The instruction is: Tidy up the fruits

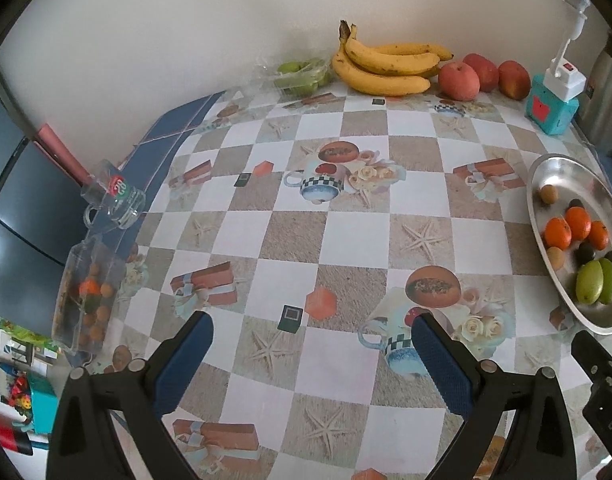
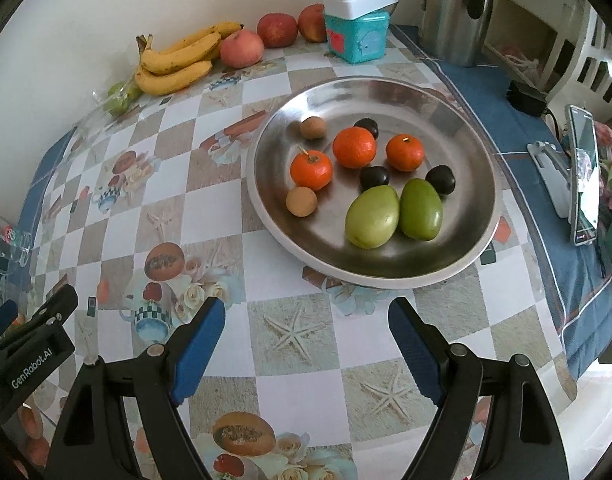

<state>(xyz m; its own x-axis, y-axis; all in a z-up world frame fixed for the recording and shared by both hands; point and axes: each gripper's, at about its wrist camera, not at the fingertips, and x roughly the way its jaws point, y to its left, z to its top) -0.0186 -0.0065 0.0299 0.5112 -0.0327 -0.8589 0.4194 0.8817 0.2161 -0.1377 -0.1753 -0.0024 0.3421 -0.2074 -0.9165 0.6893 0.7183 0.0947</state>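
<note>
A steel plate (image 2: 458,112) on the checked tablecloth holds three oranges (image 2: 354,147), two green mangoes (image 2: 372,216), dark plums (image 2: 374,177) and two small brown fruits (image 2: 301,201). The same plate (image 1: 562,172) shows at the right of the left wrist view. Bananas (image 1: 380,66), red apples (image 1: 459,80) and a clear pack of green fruit (image 1: 302,74) lie along the back wall. My right gripper (image 2: 306,320) hangs open over bare cloth just in front of the plate. My left gripper (image 1: 312,332) is open over the cloth, nothing between its fingers.
A clear box of small orange fruits (image 1: 86,300) and a glass mug (image 1: 116,196) sit at the table's left edge. A teal box with a white power strip (image 2: 360,12), a steel kettle (image 2: 458,8) and a phone on a stand (image 2: 584,172) stand around the plate.
</note>
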